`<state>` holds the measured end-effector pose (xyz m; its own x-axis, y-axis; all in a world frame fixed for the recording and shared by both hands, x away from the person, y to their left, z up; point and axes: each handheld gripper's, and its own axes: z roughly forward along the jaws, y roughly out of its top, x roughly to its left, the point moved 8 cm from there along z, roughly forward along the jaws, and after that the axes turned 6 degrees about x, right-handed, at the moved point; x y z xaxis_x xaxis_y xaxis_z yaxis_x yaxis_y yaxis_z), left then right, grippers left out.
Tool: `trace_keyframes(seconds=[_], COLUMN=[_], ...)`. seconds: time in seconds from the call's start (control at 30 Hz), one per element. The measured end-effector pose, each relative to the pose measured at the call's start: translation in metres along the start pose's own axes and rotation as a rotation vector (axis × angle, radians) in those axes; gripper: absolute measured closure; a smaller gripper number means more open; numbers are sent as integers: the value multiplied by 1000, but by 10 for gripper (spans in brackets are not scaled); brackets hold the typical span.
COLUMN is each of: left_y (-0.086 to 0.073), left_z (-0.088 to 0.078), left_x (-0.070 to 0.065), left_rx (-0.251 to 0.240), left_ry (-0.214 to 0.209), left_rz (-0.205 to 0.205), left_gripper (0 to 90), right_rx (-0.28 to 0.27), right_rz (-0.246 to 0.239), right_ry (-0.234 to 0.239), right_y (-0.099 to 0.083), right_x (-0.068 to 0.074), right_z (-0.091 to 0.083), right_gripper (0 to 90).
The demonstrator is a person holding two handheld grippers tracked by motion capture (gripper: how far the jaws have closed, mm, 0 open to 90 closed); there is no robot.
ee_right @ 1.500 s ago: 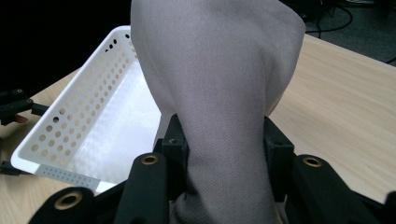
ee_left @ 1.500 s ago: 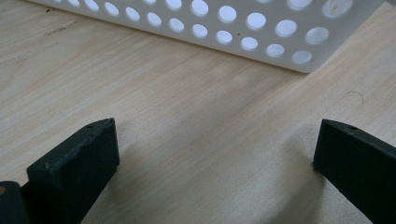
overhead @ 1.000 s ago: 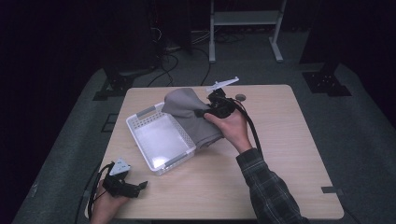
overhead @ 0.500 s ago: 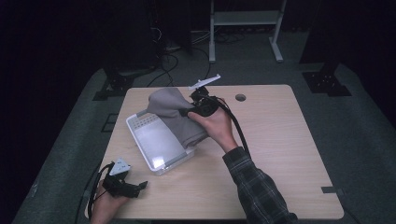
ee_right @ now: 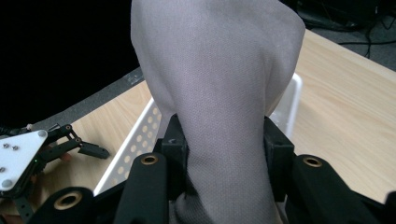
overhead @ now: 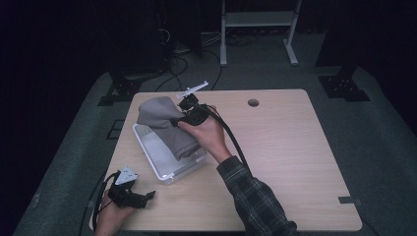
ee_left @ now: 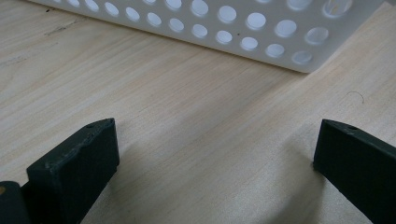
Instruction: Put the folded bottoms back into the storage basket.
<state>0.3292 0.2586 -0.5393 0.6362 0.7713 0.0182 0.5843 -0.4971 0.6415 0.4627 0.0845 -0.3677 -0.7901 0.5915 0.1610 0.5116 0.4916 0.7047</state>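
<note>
A grey cloth [overhead: 160, 118] hangs over the white perforated basket [overhead: 147, 156] on the table's left half, one end draped into the basket. My right gripper [overhead: 183, 114] is shut on the cloth's upper fold; in the right gripper view the grey cloth [ee_right: 219, 93] is pinched between both black jaws above the basket [ee_right: 135, 140]. My left gripper [overhead: 145, 195] rests on the wood near the table's front left corner, jaws open with nothing between them. In the left gripper view the left gripper [ee_left: 215, 154] faces the basket's holed wall [ee_left: 224, 32].
The wooden table [overhead: 295, 162] has a round cable hole [overhead: 253, 103] at the back. A black cable [overhead: 231, 137] trails from the right gripper along the forearm. A white shelf frame [overhead: 258, 24] stands on the floor behind.
My right gripper has carried the grey cloth leftward across the table, from the basket's far right side to over its back end. The left gripper has stayed put.
</note>
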Motion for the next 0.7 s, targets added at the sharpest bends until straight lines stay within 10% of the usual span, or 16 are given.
trace_keyframes(seconds=[0.7], left_y=[0], left_z=[0], left_x=[0], left_rx=[0], left_ry=[1], left_rz=[1], left_gripper=[0], right_rx=[66], right_rz=[9], right_ry=[-4], right_y=[-4], right_x=[23], right_z=[61], right_gripper=[609])
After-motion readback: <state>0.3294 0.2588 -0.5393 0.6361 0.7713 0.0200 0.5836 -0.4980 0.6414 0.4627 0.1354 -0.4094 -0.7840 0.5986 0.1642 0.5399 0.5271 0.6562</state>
